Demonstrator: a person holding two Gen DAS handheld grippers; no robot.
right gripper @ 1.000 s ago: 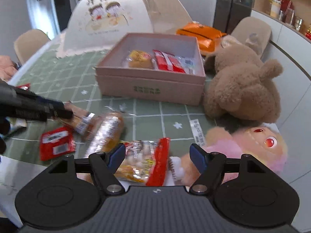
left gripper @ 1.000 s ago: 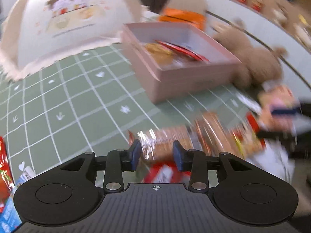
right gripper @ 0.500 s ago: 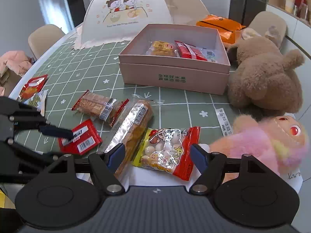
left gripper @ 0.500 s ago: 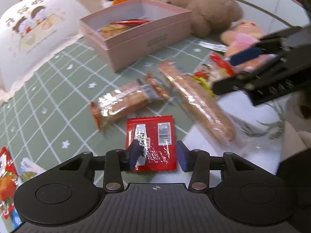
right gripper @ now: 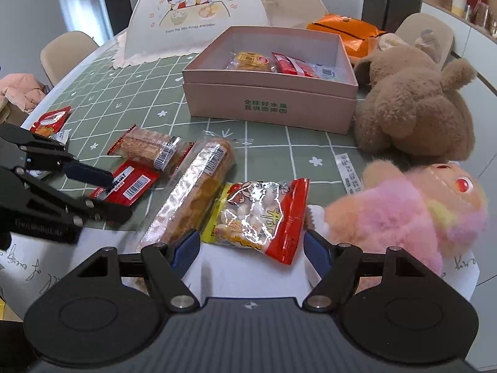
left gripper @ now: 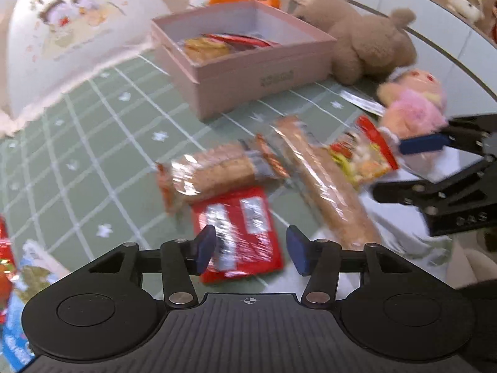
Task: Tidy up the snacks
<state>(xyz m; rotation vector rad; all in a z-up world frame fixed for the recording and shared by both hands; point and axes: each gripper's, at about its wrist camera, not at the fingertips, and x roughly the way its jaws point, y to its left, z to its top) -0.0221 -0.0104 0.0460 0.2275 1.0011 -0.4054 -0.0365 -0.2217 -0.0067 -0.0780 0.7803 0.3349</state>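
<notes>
A pink box [right gripper: 270, 108] [left gripper: 248, 71] holds several snacks. Loose on the green checked cloth lie a flat red packet [left gripper: 239, 230] [right gripper: 127, 183], a wrapped cake [left gripper: 214, 174] [right gripper: 149, 149], a long bread bag [left gripper: 323, 180] [right gripper: 198, 186] and a yellow-red candy bag [right gripper: 257, 214] [left gripper: 363, 152]. My left gripper [left gripper: 250, 250] is open, its jaws either side of the red packet's near end, just above it. My right gripper [right gripper: 251, 250] is open wide at the candy bag's near edge.
A white food cover [right gripper: 198, 12] stands at the back left. A brown plush [right gripper: 410, 99] and a pink plush [right gripper: 413, 214] lie right of the box. An orange bag [right gripper: 344, 31] lies behind the box. More packets [right gripper: 51, 119] lie at the far left edge.
My left gripper has opened wider over the red packet. My right gripper has moved closer to the candy bag.
</notes>
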